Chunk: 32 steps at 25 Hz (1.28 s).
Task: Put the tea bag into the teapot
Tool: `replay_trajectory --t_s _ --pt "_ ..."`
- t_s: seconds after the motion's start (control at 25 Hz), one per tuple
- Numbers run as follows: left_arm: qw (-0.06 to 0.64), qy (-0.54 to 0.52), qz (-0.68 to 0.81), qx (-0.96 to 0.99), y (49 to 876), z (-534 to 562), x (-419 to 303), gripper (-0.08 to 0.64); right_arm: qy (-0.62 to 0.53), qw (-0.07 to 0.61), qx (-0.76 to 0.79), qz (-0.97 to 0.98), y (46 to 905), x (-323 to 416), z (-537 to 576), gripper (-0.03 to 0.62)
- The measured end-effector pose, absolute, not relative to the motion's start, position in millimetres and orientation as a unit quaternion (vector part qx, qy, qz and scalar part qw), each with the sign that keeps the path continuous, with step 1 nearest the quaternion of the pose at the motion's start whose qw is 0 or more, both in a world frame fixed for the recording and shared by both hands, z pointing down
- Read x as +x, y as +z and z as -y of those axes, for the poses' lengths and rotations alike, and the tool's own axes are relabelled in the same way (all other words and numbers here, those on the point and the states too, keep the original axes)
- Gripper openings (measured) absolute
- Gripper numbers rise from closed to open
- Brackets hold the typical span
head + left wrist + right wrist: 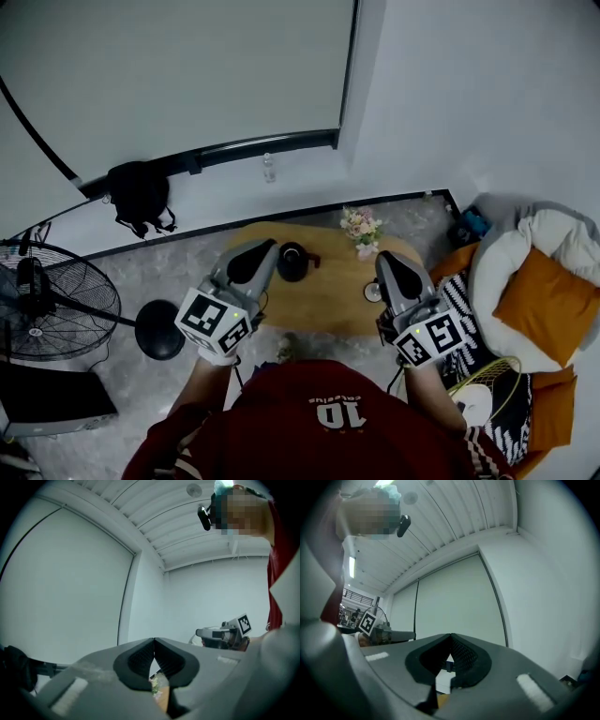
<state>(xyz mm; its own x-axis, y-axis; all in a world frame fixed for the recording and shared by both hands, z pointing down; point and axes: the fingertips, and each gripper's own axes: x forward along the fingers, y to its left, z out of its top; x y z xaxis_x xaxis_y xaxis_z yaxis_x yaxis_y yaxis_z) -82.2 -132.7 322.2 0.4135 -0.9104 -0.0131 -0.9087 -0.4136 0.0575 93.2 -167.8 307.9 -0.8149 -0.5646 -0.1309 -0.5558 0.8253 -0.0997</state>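
A black teapot (pixel 292 261) stands on the low oval wooden table (pixel 328 300), far below both grippers. My left gripper (pixel 270 246) is held in the air just left of the teapot in the head view. Its jaws meet at the tips (pixel 154 639) with nothing between them. My right gripper (pixel 386 257) hangs over the table's right part, and its jaws (pixel 450 634) are also shut and empty. A small pale round thing (pixel 373 292) lies on the table beside the right gripper. I cannot make out a tea bag in any view.
A small bunch of flowers (pixel 361 228) stands at the table's far right edge. A standing fan (pixel 47 305) and its round base (pixel 159 330) are on the floor at left. A black bag (pixel 141 197) leans on the wall. White and orange cushions (pixel 544 291) lie at right.
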Motion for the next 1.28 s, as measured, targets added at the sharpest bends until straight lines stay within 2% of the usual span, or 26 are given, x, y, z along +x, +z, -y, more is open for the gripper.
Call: replay_trajectory --t_s 0.36,1.28 --pt "0.026 -0.028 0.556 0.83 324.9 135.9 -89.0 0.002 -0.016 0.052 -0.303 -0.951 314.0 90.1 169.6 0.0" --pt "0.032 -0.033 0.552 0.832 323.8 135.3 -88.2 0.002 -0.015 0.051 -0.303 -0.952 313.5 92.4 168.6 0.0"
